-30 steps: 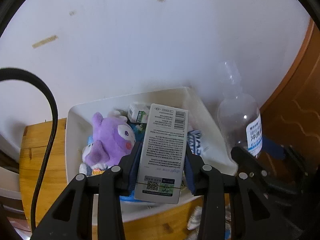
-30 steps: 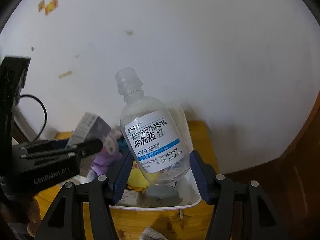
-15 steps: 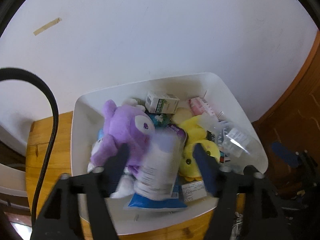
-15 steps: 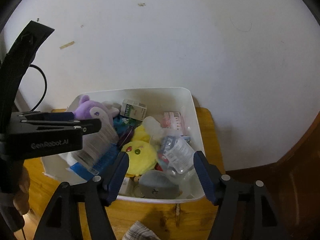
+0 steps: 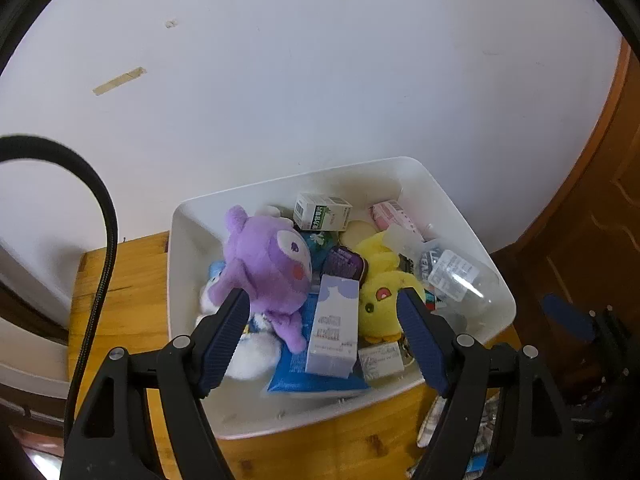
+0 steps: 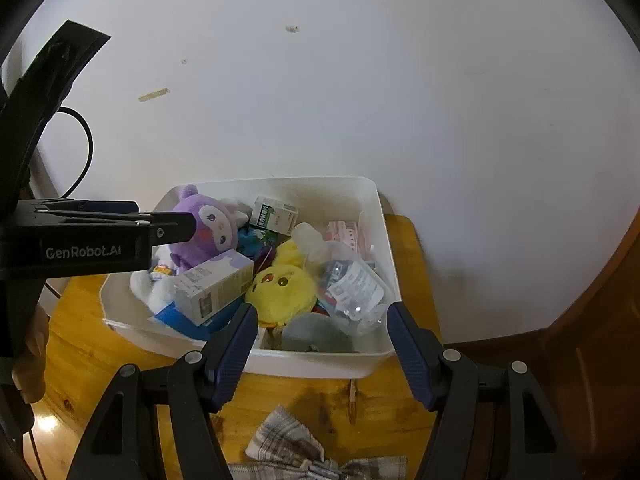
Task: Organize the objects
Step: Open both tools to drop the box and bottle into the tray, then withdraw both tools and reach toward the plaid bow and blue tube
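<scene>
left wrist view: left tool (image 5: 324,316) spread apart, empty, above white bin (image 5: 472,240) on table (image 5: 120,280); lavender box (image 5: 334,324) lies inside beside purple plush (image 5: 268,264); right wrist view: right tool (image 6: 318,328) spread apart, empty; clear bottle (image 6: 348,280) lies in bin beside yellow plush (image 6: 282,284).

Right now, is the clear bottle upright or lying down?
Lying down: the clear bottle rests on its side inside the white bin, label facing up.

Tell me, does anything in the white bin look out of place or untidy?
Yes. The lavender box lies tilted across the plush toys, and the clear bottle lies on its side in the white bin.
</scene>
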`<action>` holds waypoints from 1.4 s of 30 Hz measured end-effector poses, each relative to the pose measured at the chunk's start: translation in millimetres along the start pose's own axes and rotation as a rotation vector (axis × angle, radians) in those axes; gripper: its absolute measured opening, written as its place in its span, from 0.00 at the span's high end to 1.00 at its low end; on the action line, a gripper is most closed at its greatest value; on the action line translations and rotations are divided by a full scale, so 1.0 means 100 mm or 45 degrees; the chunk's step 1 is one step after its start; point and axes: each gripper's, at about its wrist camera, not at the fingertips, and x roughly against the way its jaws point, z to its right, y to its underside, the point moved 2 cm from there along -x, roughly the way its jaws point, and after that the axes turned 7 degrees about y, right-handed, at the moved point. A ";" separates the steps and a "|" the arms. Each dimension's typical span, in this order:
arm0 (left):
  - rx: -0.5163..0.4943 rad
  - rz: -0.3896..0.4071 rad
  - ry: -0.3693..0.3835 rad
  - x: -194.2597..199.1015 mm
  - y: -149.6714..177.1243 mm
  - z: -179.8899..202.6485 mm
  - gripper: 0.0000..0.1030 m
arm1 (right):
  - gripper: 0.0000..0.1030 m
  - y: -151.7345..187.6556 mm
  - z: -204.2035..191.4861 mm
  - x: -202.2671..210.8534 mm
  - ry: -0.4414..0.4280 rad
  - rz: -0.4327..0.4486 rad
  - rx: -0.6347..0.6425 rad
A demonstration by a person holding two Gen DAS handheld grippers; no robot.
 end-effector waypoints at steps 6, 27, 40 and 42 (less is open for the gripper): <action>-0.012 0.018 -0.013 0.31 0.07 0.05 0.23 | 0.34 0.02 0.01 0.24 0.008 0.027 0.000; -0.141 0.154 0.032 1.68 0.46 0.59 0.23 | 0.34 0.28 0.22 1.69 0.046 0.206 -0.002; -0.355 0.164 0.118 1.96 0.83 1.09 0.23 | 0.34 0.97 0.41 2.08 0.049 0.217 0.003; -0.389 0.155 0.115 1.93 0.87 1.15 0.23 | 0.34 1.05 0.42 2.04 0.041 0.207 0.008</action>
